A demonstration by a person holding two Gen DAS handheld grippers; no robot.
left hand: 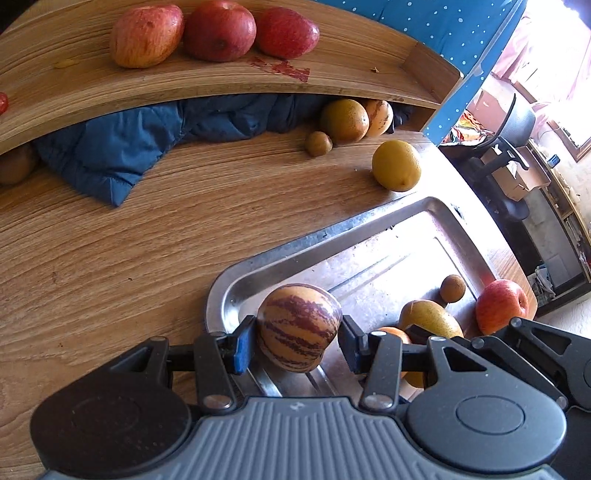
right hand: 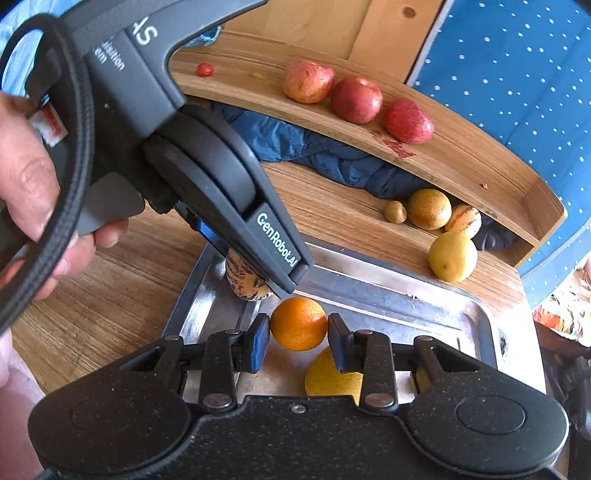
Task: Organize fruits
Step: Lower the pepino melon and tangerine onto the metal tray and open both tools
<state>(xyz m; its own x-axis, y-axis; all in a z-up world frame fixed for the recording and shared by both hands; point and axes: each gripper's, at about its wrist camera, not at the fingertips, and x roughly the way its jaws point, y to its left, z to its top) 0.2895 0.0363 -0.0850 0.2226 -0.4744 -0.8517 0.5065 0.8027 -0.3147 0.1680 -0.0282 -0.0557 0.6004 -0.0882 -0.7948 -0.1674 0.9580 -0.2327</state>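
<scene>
A purple-striped yellow melon (left hand: 299, 332) sits between the fingers of my left gripper (left hand: 297, 343), just over the near left corner of a steel tray (left hand: 325, 234). Both pads press its sides, so that gripper is shut on it. The right wrist view shows the same melon (right hand: 242, 282) low against the tray (right hand: 406, 291), under the left gripper's housing (right hand: 221, 192). My right gripper (right hand: 298, 338) is shut on an orange (right hand: 299, 325) above the tray's middle. A yellow fruit (right hand: 328, 376) lies below it.
Three red apples (left hand: 218, 31) line a raised wooden shelf (left hand: 184, 88). Under it lie a blue jacket (left hand: 110, 155), a brownish orange (left hand: 344, 120), another striped melon (left hand: 380, 116) and a small brown fruit (left hand: 318, 143). A lemon (left hand: 396, 165) sits on the table. A hand (right hand: 33, 192) holds the left gripper.
</scene>
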